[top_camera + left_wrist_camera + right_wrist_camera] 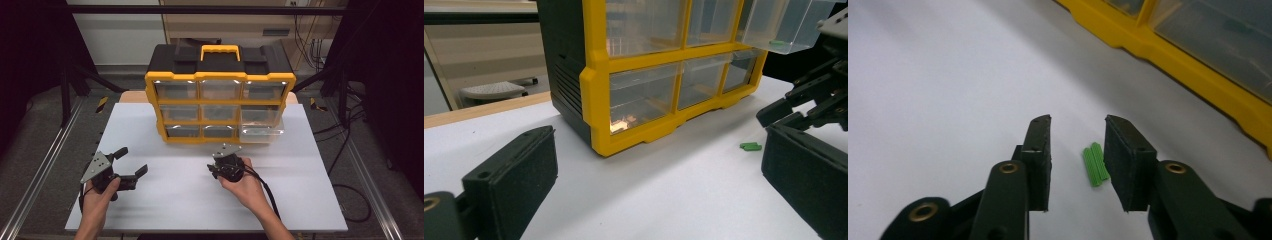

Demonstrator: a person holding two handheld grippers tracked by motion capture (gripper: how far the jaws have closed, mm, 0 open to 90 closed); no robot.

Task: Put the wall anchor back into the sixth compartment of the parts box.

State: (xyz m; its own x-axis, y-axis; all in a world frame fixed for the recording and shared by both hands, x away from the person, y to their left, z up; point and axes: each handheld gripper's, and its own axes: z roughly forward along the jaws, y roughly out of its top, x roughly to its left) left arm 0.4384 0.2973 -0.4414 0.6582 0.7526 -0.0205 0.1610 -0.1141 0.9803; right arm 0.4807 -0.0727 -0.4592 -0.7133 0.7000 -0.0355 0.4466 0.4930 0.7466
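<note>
Black jaws of the right gripper point(1077, 150) fill the near foreground of the right gripper view, parted narrowly and lowered around a small green plastic piece point(1095, 164) that lies flat on the white table point(938, 90), closer to one pad than the other and not yet pinched. Taking the yellow and black drawer organiser point(220, 95) as the landmark, the table spreads out in front of it, and the organiser's lower right clear drawer point(261, 131) stands pulled out over the table. The right gripper point(223, 159) sits just in front of the organiser's base, near its middle, with the green piece point(750, 146) on the table beside that base. The left gripper point(131, 163) rests well off to the organiser's front left, jaws spread wide and holding nothing. The step in hand looks like a pick of the green piece, likely for the open drawer. To do it well, the person should centre the jaws over the piece, keep the tips touching the table, and close squarely across its short width so it does not skid or flip away.
</note>
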